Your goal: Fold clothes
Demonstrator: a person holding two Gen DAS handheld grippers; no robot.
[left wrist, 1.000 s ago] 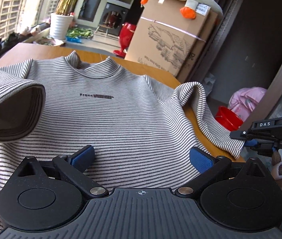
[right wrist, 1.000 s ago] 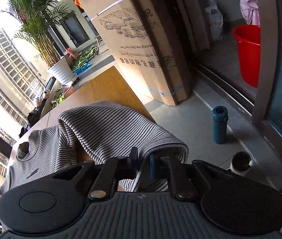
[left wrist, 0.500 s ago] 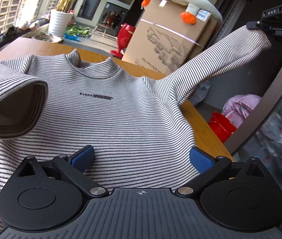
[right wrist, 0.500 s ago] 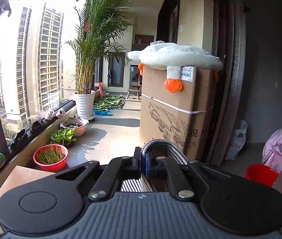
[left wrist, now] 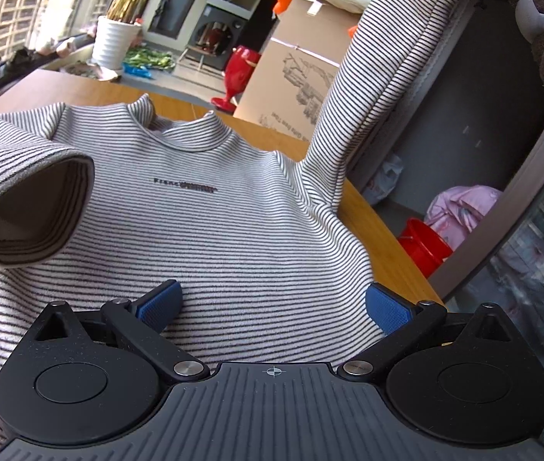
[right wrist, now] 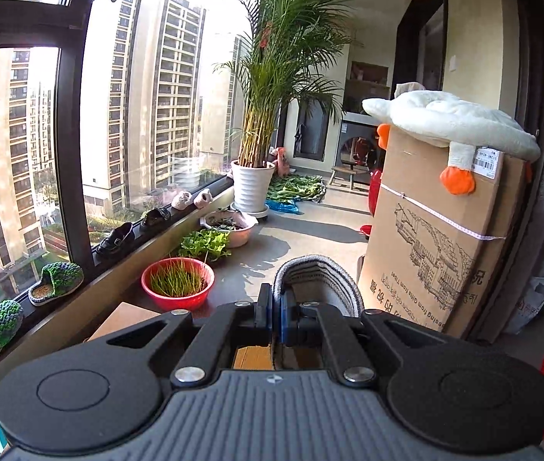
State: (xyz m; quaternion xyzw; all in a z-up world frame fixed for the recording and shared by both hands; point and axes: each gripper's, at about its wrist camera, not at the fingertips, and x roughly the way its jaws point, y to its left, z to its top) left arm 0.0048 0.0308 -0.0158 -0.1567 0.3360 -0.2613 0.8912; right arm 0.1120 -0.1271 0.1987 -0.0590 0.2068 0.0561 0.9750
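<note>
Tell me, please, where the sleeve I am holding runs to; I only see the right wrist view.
Observer: The sleeve slopes steeply down from your right gripper to the shirt, which lies chest-up on the table.
Operator: And the left gripper?
Observer: The left gripper is open over the shirt's lower part, gripping nothing.
Operator: Where is the other sleeve?
Observer: The other sleeve is folded in across the chest, with its cuff opening facing the camera.
</note>
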